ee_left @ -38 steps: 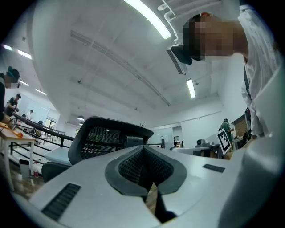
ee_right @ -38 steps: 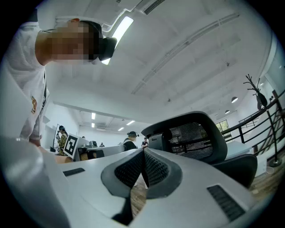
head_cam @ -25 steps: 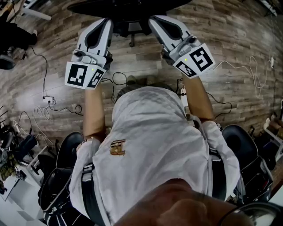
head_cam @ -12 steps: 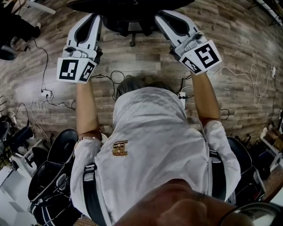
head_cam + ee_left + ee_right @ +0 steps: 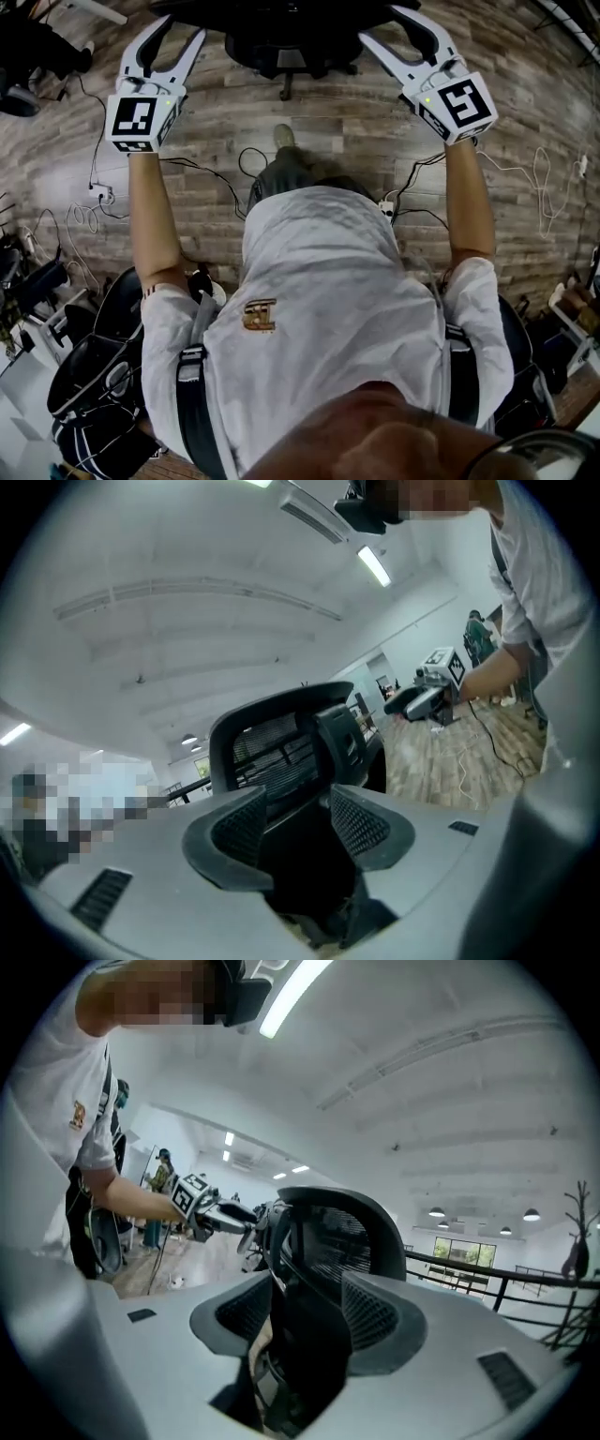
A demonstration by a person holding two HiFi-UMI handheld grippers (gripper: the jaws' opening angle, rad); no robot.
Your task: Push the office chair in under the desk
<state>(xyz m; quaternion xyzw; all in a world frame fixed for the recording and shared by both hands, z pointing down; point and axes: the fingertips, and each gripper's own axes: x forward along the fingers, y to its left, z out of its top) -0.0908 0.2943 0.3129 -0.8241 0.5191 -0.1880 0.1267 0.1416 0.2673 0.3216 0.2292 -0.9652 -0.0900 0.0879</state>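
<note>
While the office chair (image 5: 281,33) stands just ahead of your 2 tongs, its backrest (image 5: 330,1234) edges sit between the jaws, 1 per side, likely for an even, straight push. Left gripper (image 5: 176,30) and right gripper (image 5: 382,26) have just been opening: jaws spread, pads off the frame. No desk in view.

White short-sleeved shirt (image 5: 328,309) (small gold emblem (image 5: 256,315)), dark straps (image 5: 190,412), pale grey left gripper (image 5: 175,33) and right gripper (image 5: 392,26), black-and-white marker cubes (image 5: 136,120)
</note>
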